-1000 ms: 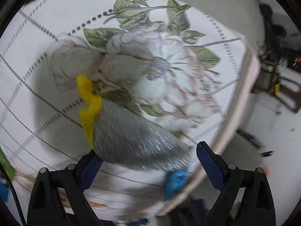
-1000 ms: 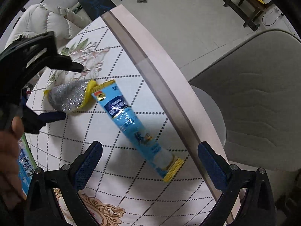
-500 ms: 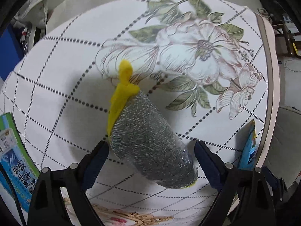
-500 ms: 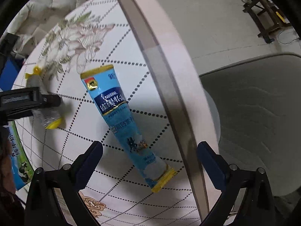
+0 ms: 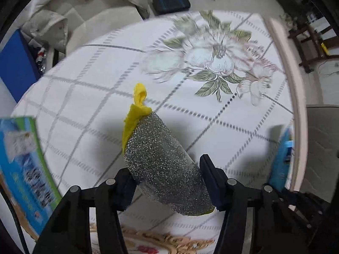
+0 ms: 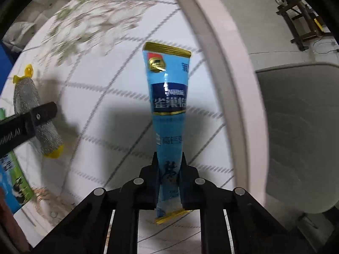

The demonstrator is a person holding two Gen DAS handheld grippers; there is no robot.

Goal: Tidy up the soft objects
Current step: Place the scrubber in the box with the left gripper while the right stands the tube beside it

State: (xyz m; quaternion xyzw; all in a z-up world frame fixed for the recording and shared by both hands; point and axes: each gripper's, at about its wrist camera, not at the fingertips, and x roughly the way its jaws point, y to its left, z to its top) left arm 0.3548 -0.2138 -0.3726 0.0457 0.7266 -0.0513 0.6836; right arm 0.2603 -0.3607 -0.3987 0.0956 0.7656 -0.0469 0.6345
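Observation:
My left gripper (image 5: 167, 182) is shut on a silver mesh scrubber (image 5: 159, 160) with a yellow cloth edge and loop, held above the flowered tablecloth (image 5: 211, 63). The scrubber also shows in the right wrist view (image 6: 31, 110), with the left gripper's finger across it. My right gripper (image 6: 169, 169) is shut on the lower part of a long blue Nestle sachet (image 6: 169, 97) with gold ends, lifted off the table. The sachet's edge shows at the right of the left wrist view (image 5: 282, 160).
A blue and green milk package (image 5: 23, 163) lies at the table's left side. The table's pale rim (image 6: 224, 63) runs along the right, with a grey chair seat (image 6: 296, 127) beyond it. White bedding (image 5: 84, 6) and floor clutter lie past the far edge.
My right gripper closed on the blue sachet and lifted it off the table. My left gripper closed on the scrubber and drew back with it toward the left.

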